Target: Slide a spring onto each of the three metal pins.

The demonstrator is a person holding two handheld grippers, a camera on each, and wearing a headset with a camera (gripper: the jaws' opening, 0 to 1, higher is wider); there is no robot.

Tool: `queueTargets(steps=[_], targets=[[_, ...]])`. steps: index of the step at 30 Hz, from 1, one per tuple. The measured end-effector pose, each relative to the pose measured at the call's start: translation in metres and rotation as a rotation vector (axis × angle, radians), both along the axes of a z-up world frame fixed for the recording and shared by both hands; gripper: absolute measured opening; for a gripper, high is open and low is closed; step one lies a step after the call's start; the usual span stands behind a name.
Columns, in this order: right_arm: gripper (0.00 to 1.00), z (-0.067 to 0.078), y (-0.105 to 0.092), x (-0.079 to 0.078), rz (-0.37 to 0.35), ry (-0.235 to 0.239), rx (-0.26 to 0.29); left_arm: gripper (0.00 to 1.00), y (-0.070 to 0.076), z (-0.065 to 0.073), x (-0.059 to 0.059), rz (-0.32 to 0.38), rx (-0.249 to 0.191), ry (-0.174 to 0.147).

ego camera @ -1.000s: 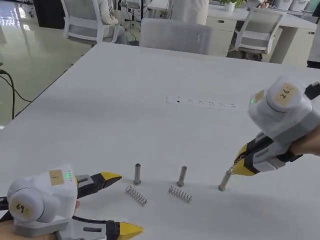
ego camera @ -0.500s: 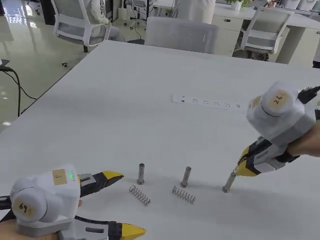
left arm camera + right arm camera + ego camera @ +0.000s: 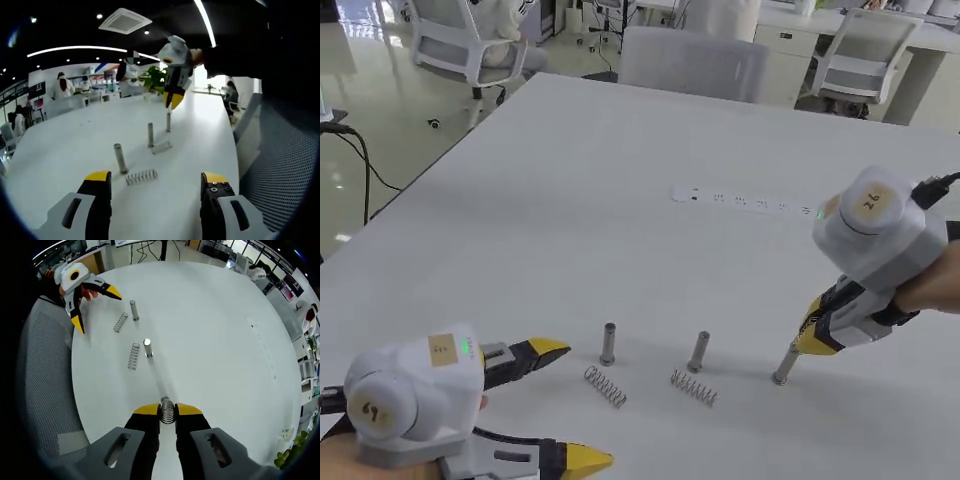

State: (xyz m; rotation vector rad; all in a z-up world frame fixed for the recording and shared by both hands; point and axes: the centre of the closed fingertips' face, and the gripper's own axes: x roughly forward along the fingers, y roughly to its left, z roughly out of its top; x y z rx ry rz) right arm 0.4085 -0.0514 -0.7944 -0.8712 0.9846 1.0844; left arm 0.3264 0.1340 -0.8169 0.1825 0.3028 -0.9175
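White tabletop (image 3: 520, 220) carries three upright metal pins in a row in the head view: the left pin (image 3: 609, 343), the middle pin (image 3: 699, 351) and the right pin (image 3: 785, 364). The left spring (image 3: 605, 386) lies flat just in front of the left pin, and the middle spring (image 3: 694, 387) just in front of the middle pin. The right gripper (image 3: 817, 337) has its yellow tips at the top of the right pin. The left gripper (image 3: 570, 405) sits near the left pin. A power strip (image 3: 740, 202) lies farther back.

In the left gripper view the jaws stand wide apart and grip nothing; the left spring lies on the table ahead of them.

In the right gripper view the jaws are pinched on the held spring (image 3: 167, 411), right at the right pin's top; whether it is around the pin I cannot tell.
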Motion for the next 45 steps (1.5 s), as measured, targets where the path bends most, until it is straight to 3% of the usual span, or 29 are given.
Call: queueTargets(steps=[8,23,34,45], targets=[[0.09,-0.008,0.001,0.001,-0.003,0.021,-0.008,0.67,0.0,0.0,0.0,-0.001,0.001,-0.003],[0.09,-0.038,-0.001,0.006,-0.011,0.069,-0.038,0.67,0.0,0.0,-0.001,0.002,0.006,-0.002],[0.09,-0.056,-0.004,0.004,-0.015,0.074,-0.056,0.66,0.001,0.001,-0.001,0.005,0.007,-0.004],[0.09,-0.06,-0.005,0.005,-0.023,0.07,-0.053,0.66,0.001,0.001,-0.001,0.004,0.009,-0.004]])
